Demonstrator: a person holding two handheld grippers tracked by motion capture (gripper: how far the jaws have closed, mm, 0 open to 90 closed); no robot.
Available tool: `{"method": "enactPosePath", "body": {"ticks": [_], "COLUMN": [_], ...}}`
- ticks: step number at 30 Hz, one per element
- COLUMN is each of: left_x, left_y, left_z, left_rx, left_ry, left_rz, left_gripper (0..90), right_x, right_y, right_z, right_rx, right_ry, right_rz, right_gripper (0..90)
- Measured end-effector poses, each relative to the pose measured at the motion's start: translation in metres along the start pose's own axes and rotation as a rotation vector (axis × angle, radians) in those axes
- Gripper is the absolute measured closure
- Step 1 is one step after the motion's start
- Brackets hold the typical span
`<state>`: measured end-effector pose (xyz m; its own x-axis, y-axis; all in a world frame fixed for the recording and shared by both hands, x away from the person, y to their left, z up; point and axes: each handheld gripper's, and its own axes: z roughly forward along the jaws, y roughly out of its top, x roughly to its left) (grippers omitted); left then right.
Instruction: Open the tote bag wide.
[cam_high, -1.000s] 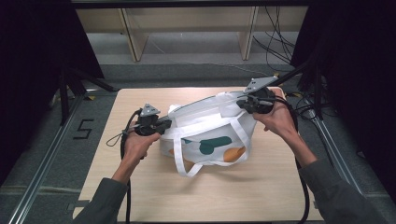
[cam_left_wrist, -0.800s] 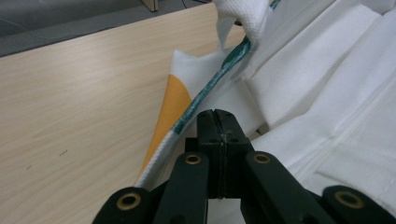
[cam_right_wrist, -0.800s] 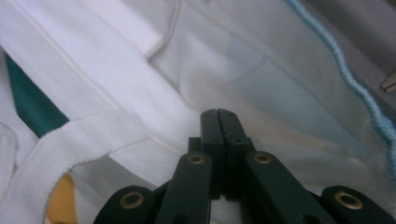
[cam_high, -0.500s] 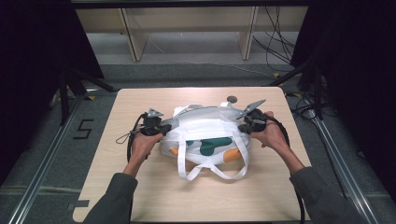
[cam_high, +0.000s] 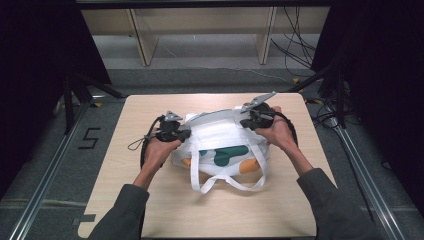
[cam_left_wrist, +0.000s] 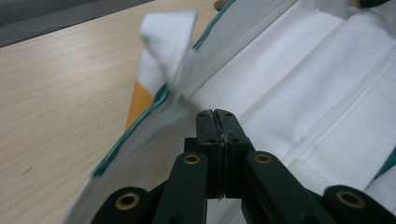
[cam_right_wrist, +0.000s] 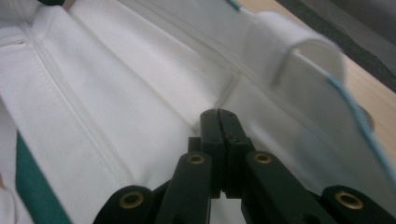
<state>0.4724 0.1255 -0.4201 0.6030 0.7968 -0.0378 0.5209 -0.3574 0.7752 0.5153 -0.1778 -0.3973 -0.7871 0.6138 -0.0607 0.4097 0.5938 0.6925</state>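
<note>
From the high view, the person leans in with both forearms stretched across the wooden table (cam_high: 150, 200), sleeves dark, hands set wide apart with the white tote bag (cam_high: 222, 145) lying flat between them. The left gripper (cam_high: 183, 134) is held low with the wrist bent inward, its tips at the bag's left end. The right gripper (cam_high: 243, 121) sits at the bag's far right corner, the hand wrapped over its body and the forearm angled in from the lower right. The bag's looped handles (cam_high: 227, 182) trail toward the person, and green and orange patches show on its upper face.

In the left gripper view, the jaws are pressed together, no gap between them, and they point out over white fabric; whether a fold is pinched between the tips I cannot tell. The bag (cam_left_wrist: 299, 88) spreads ahead of and to the right of the jaws. Just past the tips and a little left, a white strap end (cam_left_wrist: 170, 39) stands up, with a green-edged hem and an orange patch (cam_left_wrist: 139, 103) left of the jaws, bare table (cam_left_wrist: 60, 93) beyond.

In the right gripper view, the jaws are likewise closed tight, tips lying on the bag's pleated white cloth (cam_right_wrist: 140, 84). A strap loop (cam_right_wrist: 294, 51) rises ahead and right of the tips; a green stripe (cam_right_wrist: 35, 186) lies far to their left.
</note>
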Motion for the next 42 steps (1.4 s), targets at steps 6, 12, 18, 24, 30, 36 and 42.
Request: {"method": "enactPosePath", "body": {"ticks": [6,12,18,24,30,36,42], "left_x": [0.003,0.001,-0.004,-0.027,-0.040,-0.051,-0.058], "left_y": [0.011,0.018,0.020,0.015,-0.002,-0.030,-0.037], "left_z": [0.023,0.035,0.034,0.023,0.025,0.020,0.014], "left_rx": [0.041,0.055,0.058,0.014,0.059,0.112,0.127], "left_ry": [-0.020,-0.015,-0.002,-0.073,-0.137,-0.167,-0.182], "left_rz": [-0.025,-0.042,-0.022,0.010,0.022,0.064,0.096], "left_gripper": [88.9,89.2,88.4,87.2,88.2,89.3,89.4], "right_x": [0.003,0.032,0.062,0.055,0.057,0.032,0.001], "right_y": [-0.008,-0.041,-0.072,-0.033,-0.010,0.005,0.018], "right_z": [0.010,-0.015,-0.021,-0.030,0.012,0.037,0.054], "right_rx": [0.037,0.082,0.116,-0.025,0.085,0.102,0.085], "right_ry": [0.094,0.231,0.297,0.142,0.114,-0.012,-0.087], "right_rz": [0.081,-0.029,-0.086,-0.130,-0.163,-0.081,-0.018], "right_gripper": [90.0,90.0,90.0,90.0,90.0,90.0,90.0]}}
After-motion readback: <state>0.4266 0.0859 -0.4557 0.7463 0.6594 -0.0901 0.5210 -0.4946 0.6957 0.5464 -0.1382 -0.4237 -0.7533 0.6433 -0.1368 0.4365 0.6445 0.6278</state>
